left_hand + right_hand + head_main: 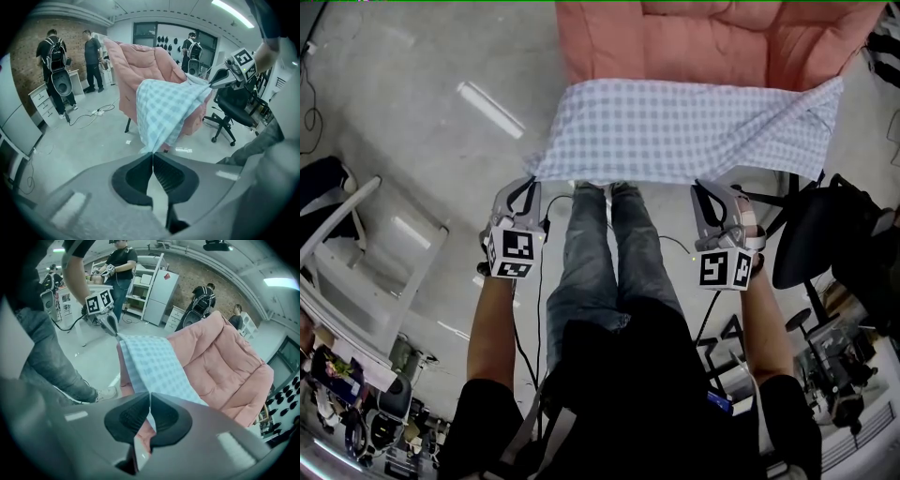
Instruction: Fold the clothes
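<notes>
Our left gripper (532, 184) and right gripper (703, 186) each pinch a near corner of the checked cloth (675, 129), its far edge on the pink armchair (694, 37); we judge it light and limp, best held at the corners.

Count: 1 checked cloth (675, 127); 1 pink armchair (694, 42); 2 grippers, left gripper (532, 180) and right gripper (705, 186), each carrying 1 marker cube (511, 255), 2 in total; 1 black office chair (233, 105); 3 bystanders (55, 56) in the left gripper view.
</notes>
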`<state>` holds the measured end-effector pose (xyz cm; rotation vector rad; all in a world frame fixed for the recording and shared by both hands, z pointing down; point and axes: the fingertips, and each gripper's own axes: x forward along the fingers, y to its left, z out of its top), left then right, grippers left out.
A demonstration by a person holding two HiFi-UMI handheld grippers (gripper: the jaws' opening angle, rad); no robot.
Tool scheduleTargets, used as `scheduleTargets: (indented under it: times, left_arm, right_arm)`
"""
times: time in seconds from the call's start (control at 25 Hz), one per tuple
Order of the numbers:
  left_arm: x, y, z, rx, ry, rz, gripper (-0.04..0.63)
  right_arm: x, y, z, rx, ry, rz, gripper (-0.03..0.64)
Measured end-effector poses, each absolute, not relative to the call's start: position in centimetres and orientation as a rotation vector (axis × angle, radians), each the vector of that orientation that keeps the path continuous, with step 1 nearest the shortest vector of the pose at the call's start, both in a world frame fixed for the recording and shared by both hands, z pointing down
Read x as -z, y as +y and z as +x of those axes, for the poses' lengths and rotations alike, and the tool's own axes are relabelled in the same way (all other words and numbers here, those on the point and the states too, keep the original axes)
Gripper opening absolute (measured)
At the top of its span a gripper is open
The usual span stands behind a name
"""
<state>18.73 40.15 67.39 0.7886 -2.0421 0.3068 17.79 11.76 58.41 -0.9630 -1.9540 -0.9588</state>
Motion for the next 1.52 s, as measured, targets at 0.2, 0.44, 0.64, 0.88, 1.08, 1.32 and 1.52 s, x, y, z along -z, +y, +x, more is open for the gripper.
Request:
scheduleTargets:
  times: [0.2, 0.44, 0.64, 0.88, 1.08, 1.32, 1.52]
  left_arm:
    - [-69.1, 39.3, 19.5, -0.236, -1.965, 0.804, 0.082]
    - [-67.6, 37.8, 19.9, -0.218, -1.940, 0.893, 0.144]
    - [-62.7, 36.5, 16.9, -0.257, -1.955, 0.966, 0.144]
    - [-51.9, 34.0, 10.9, -0.287, -2.055, 1.034, 0.135]
    - [-44.8, 30.2, 6.1, -0.257, -2.135, 1.130, 0.128]
    - [-40.4, 24.0, 4.7, -0.300, -2.113, 1.262, 0.114]
    - [-38.9, 16.9, 4.5, -0.329, -2.083, 1.335, 0.103]
  right_arm:
    - [-61.0, 11.6, 19.1, 0.951, -1.869, -1.043, 0.126]
    - [-60.4, 11.9, 18.1, 0.917, -1.886, -1.044, 0.158]
    - [-56.8, 13.7, 15.4, 0.894, -1.939, -1.015, 0.155]
    - [-47.6, 14.7, 10.7, 0.846, -2.095, -0.930, 0.147]
    - [-41.8, 12.9, 7.7, 0.873, -2.205, -0.819, 0.132]
    - [-37.7, 6.8, 8.6, 0.886, -2.248, -0.679, 0.121]
    - [-36.2, -1.5, 8.8, 0.876, -2.282, -0.571, 0.111]
